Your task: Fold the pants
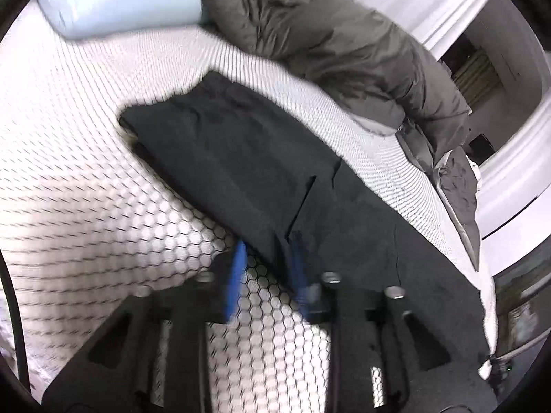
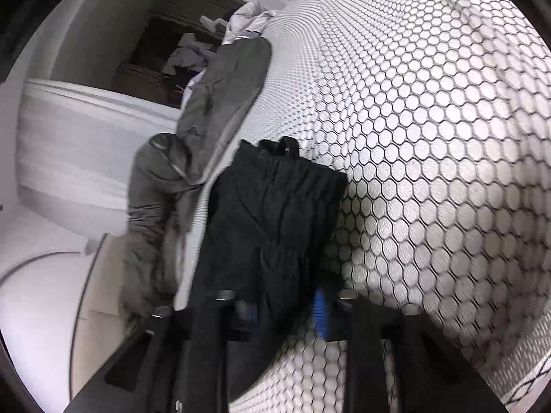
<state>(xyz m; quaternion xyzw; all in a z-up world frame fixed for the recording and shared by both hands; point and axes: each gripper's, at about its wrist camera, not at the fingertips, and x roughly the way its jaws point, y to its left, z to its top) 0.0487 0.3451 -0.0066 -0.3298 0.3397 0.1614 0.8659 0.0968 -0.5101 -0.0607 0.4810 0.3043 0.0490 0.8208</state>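
My left gripper [image 1: 267, 265] stands part-open at the black pants [image 1: 241, 158] edge, right gripper [image 2: 286, 313] straddles bunched waistband, grip unclear — I pinch both layers, lift evenly.

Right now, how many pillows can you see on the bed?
1. A pale blue pillow lies at the far end of the honeycomb-patterned bed, beside the bunched grey duvet, beyond the black pants. The duvet could hide another.
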